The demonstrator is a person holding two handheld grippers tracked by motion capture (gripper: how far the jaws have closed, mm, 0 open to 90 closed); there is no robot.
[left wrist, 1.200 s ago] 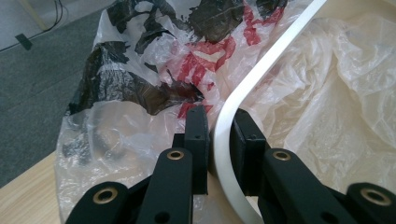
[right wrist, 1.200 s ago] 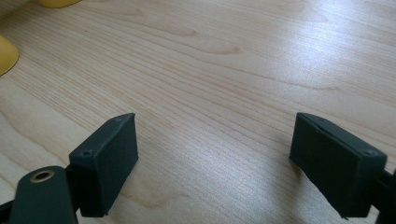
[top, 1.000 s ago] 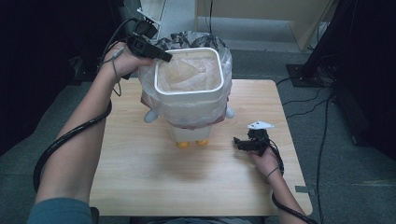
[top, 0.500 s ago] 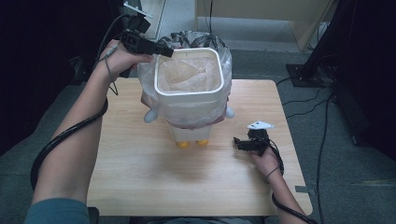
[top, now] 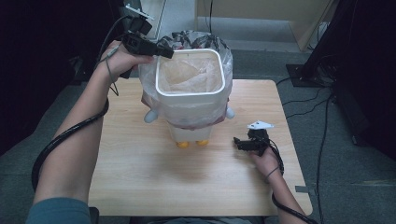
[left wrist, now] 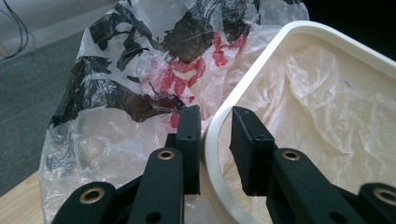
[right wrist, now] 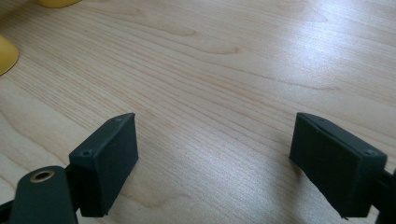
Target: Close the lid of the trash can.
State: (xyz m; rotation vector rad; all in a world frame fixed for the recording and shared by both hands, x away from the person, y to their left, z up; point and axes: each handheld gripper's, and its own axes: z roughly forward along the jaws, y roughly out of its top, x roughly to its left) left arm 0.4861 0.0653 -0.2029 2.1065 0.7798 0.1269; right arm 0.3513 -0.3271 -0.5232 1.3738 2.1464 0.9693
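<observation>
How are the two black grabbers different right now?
The left gripper is up at the corner of the white bin's rim, while the right gripper rests low over the wooden table. The left gripper's jaws have just been closing and stand narrow, astride the rim and the plastic bag; the right gripper's jaws stand wide with nothing between them. Both have black jaws.

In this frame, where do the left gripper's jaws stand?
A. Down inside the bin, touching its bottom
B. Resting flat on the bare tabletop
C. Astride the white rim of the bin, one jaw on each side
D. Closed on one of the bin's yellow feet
C: in the left gripper view, the left gripper has one jaw outside and one inside the white rim of the bin, against the plastic bag.
</observation>
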